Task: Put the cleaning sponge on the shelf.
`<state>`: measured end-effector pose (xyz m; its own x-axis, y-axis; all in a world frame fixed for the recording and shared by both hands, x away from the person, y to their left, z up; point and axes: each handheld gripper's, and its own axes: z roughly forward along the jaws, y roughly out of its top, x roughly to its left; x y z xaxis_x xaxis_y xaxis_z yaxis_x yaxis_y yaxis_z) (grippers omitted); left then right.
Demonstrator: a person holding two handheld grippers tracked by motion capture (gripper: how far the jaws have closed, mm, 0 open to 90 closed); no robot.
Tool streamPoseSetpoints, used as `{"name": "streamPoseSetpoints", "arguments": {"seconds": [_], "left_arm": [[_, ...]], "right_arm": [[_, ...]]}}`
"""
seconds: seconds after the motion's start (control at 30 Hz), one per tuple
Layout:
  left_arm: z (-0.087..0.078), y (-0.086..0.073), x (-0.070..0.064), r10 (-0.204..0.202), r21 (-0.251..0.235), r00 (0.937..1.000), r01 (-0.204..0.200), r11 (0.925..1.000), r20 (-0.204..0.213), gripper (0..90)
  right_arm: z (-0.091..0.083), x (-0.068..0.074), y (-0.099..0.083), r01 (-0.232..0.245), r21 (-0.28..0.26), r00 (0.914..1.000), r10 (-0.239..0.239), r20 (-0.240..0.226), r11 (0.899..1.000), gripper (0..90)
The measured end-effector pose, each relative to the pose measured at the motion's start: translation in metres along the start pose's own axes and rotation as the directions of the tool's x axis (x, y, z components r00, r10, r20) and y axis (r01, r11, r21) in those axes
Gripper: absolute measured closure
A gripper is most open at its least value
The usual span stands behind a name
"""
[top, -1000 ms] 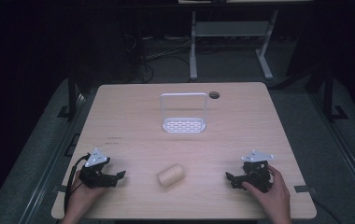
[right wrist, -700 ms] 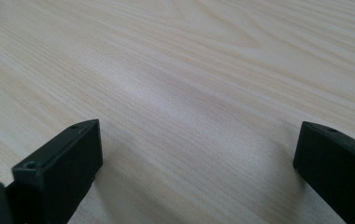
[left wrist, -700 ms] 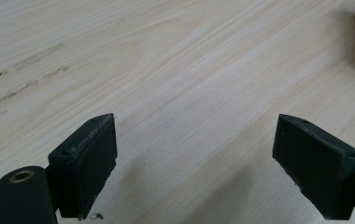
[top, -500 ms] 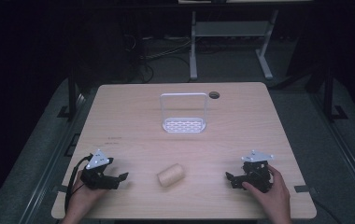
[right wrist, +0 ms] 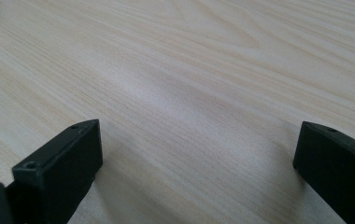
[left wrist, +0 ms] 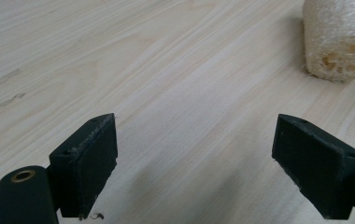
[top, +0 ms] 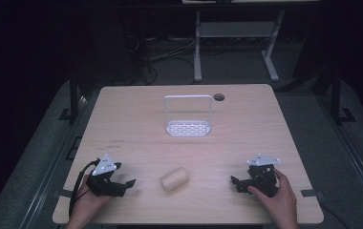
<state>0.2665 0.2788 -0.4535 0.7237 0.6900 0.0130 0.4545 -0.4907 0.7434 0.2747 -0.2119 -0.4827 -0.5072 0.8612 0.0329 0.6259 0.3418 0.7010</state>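
Observation:
A short beige loofah cylinder [top: 175, 179] lies on its side near the front middle of the wooden table [top: 136, 129]. My left gripper [top: 127, 183] rests open on the table just left of it; in the left gripper view the loofah [left wrist: 341, 39] sits ahead to the right, beyond the jaws. My right gripper [top: 235, 183] rests open at the front right, pointing left toward the loofah, with bare wood between its jaws [right wrist: 194, 154]. A white wire rack [top: 188, 116] with a perforated base stands at the table's middle back.
A dark round cable hole [top: 218, 97] sits in the tabletop behind the rack. Table legs and cables [top: 170, 57] lie on the dark floor beyond the far edge. Faint pencil marks [top: 115, 141] show on the left of the tabletop.
My left gripper has shifted slightly forward and right toward the loofah. The right gripper and the loofah have stayed put.

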Motion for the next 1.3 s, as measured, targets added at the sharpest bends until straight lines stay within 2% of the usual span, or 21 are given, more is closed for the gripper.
{"name": "streamPoseSetpoints", "arguments": {"seconds": [0.5, 0.53, 0.77, 1.3], "left_arm": [[0.002, 0.005, -0.013, 0.048, -0.003, 0.9973, -0.048, 0.9988, 0.055, 14.0], [0.003, 0.006, -0.015, 0.061, -0.004, 0.9961, -0.06, 0.9982, 0.064, 14.0], [0.005, 0.009, -0.023, 0.08, -0.003, 0.9915, -0.08, 0.9968, 0.103, 14.0], [0.01, 0.017, -0.04, 0.101, -0.013, 0.9816, -0.1, 0.9949, 0.162, 14.0]], "right_arm": [[0.0, 0.0, 0.0, 0.0, 0.0, 1.0, 0.0, 0.0, 1.0, 1.0], [0.0, 0.0, 0.0, 0.0, 0.0, 1.0, 0.0, 0.0, 1.0, 1.0], [0.0, 0.0, 0.0, 0.0, 0.0, 1.0, 0.0, 0.0, 1.0, 1.0], [0.0, 0.0, 0.0, 0.0, 0.0, 1.0, 0.0, 0.0, 1.0, 0.9]]}}
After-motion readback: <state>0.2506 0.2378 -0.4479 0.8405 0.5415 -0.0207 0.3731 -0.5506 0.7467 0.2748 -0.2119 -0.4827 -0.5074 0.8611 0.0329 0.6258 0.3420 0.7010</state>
